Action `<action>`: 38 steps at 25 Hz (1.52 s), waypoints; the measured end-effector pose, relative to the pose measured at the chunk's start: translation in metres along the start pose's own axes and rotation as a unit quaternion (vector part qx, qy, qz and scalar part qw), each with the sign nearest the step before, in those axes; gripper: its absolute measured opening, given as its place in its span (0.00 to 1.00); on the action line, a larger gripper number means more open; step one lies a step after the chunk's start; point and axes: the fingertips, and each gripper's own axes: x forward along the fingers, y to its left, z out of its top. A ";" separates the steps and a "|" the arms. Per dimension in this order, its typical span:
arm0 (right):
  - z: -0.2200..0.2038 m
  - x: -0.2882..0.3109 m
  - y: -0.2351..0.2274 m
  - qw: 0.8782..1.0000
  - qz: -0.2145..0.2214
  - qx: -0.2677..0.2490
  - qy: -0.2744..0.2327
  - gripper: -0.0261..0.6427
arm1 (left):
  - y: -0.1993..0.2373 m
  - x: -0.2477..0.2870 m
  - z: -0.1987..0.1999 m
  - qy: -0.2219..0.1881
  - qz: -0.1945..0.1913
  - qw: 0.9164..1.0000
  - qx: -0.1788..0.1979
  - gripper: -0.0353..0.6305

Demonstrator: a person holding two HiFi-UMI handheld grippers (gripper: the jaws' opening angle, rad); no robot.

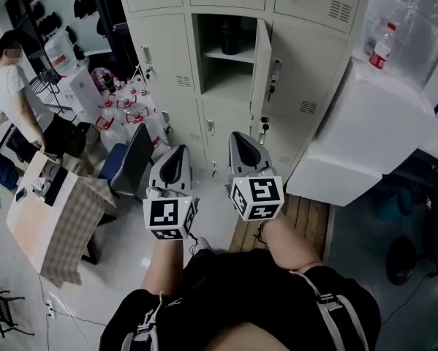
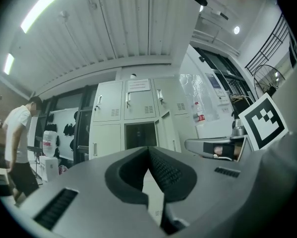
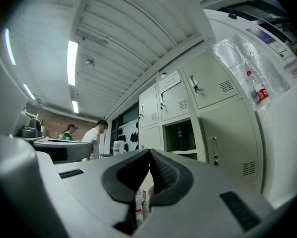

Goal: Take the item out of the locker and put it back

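Note:
In the grey locker bank one middle compartment stands open, with its door swung out to the right. A dark bottle stands upright on the shelf inside and also shows in the right gripper view as the dark bottle. Both grippers are held side by side in front of the lockers, well short of the opening and pointing at it. My left gripper is shut with nothing in it, its tips meeting in the left gripper view. My right gripper is shut and empty too.
A person in a white shirt stands at far left beside a table with a checked cloth. Several jugs and a blue chair crowd the floor left of the lockers. A white cabinet bearing a red-labelled bottle stands to the right.

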 end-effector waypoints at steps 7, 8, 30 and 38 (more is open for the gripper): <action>-0.029 0.068 0.017 1.000 -0.011 -0.008 0.000 0.06 | 0.062 0.043 -0.026 -0.002 -0.017 1.000 -0.003 0.07; -0.029 0.078 0.019 1.000 -0.013 -0.010 0.001 0.06 | 0.071 0.050 -0.026 -0.003 -0.019 1.000 -0.004 0.07; -0.040 0.235 -0.012 0.988 -0.151 -0.014 -0.023 0.06 | 0.205 0.180 -0.080 0.016 -0.097 0.995 -0.024 0.07; -0.048 0.257 -0.023 0.987 -0.157 -0.031 -0.024 0.06 | 0.211 0.209 -0.089 0.011 -0.109 0.994 -0.028 0.07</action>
